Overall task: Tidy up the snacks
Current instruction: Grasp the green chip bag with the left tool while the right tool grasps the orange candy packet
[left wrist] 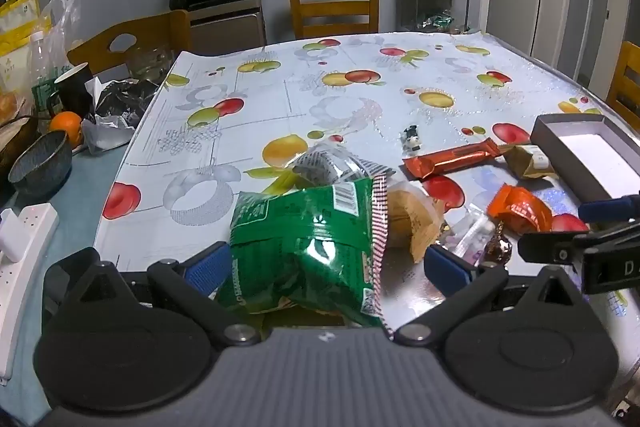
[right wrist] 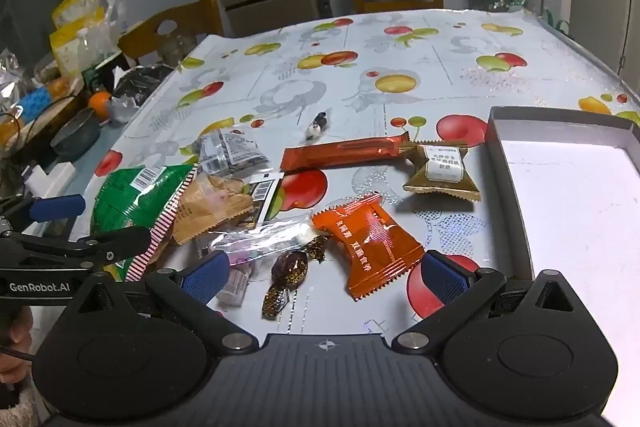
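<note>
A green snack bag lies between the wide-spread blue pads of my left gripper; the pads do not press on it. Beside it lie a tan packet and a clear striped packet. My right gripper is open too, low over an orange square packet and a brown foil candy. Farther out lie a long orange bar, a gold packet and a small black-and-white candy. A grey box with a white bottom stands at the right with nothing in it.
The fruit-print tablecloth stretches bare toward the far edge. At the left are a white power strip, a dark bowl, an orange, a black cup and bags. Wooden chairs stand around the table.
</note>
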`<control>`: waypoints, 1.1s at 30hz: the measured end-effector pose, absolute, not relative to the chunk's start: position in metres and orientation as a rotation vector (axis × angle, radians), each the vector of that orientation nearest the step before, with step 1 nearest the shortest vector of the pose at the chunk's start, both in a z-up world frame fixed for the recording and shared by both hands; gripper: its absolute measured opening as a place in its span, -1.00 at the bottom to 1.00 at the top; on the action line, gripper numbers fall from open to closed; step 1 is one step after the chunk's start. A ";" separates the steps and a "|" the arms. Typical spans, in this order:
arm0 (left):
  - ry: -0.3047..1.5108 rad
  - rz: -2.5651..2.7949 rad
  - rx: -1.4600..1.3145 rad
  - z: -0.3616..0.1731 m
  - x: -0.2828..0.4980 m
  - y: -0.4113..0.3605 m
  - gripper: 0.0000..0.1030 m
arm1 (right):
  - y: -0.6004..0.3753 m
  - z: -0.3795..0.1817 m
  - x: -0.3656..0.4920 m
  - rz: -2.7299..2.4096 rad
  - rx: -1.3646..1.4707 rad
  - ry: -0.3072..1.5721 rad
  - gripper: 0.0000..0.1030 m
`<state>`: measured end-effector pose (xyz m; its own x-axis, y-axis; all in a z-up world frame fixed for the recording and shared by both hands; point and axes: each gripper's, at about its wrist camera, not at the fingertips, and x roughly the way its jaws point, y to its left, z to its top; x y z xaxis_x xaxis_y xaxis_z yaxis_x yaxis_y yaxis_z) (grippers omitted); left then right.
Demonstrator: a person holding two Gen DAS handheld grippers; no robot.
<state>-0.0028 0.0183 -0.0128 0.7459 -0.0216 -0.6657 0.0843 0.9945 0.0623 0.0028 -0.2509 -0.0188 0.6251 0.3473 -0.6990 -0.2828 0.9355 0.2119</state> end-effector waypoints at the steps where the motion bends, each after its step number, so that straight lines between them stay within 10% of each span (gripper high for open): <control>1: 0.728 -0.058 0.094 -0.014 -0.003 0.019 1.00 | -0.251 -0.019 0.003 0.363 0.079 0.818 1.00; 12: 0.710 -0.101 0.099 -0.028 -0.003 0.036 1.00 | -0.250 -0.030 0.014 0.344 0.040 0.790 0.99; 26: 0.693 -0.125 0.088 -0.045 0.015 0.043 1.00 | -0.253 -0.038 0.025 0.372 0.016 0.749 0.29; 33: 0.683 -0.122 0.100 -0.047 0.017 0.042 1.00 | -0.256 -0.037 0.028 0.356 -0.004 0.741 0.29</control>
<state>0.0167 0.0423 -0.0473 0.7693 -0.0790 -0.6340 0.1448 0.9881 0.0525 0.0282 -0.2556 -0.0370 0.6808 0.3158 -0.6609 -0.3186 0.9401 0.1210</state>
